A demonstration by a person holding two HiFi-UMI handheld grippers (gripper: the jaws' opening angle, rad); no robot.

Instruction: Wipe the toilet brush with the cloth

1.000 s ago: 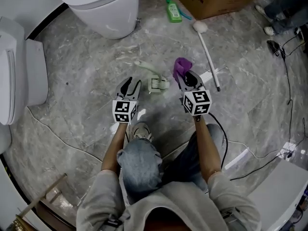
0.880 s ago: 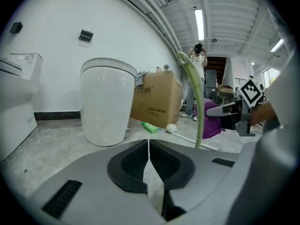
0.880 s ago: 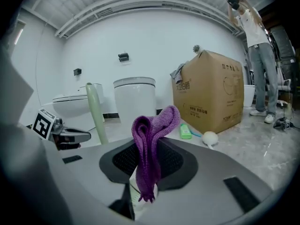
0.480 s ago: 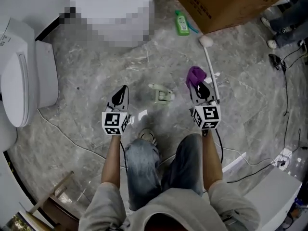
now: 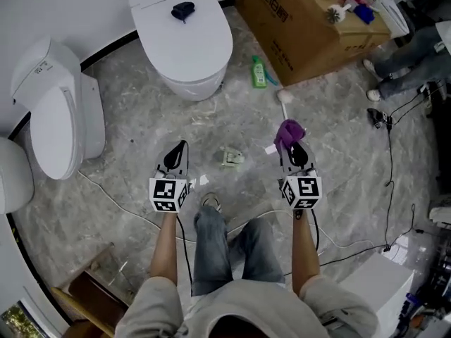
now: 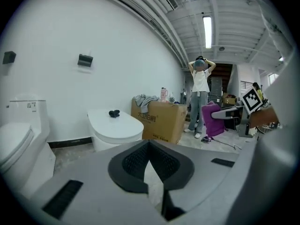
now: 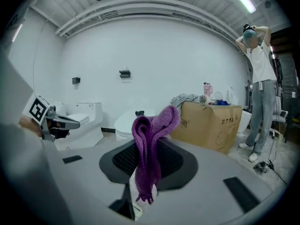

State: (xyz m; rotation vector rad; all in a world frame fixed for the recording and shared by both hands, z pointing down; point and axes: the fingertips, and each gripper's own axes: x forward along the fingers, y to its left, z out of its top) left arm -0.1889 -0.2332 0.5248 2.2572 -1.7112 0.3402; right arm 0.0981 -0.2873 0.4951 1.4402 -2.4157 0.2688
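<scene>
Right gripper (image 5: 296,151) pinched the purple cloth (image 5: 288,131), ready for wiping; left gripper (image 5: 180,148) closed, empty; toilet brush (image 5: 282,98) lay on the floor.

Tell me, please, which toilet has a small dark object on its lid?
The toilet beside the cardboard box: a small dark object sits on its closed lid, unlike the toilet to its left.

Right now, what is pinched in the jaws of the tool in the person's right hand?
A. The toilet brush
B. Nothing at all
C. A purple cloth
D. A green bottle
C: the purple cloth hangs clamped between the closed jaws of the right gripper, as the right gripper view shows plainly.
</scene>
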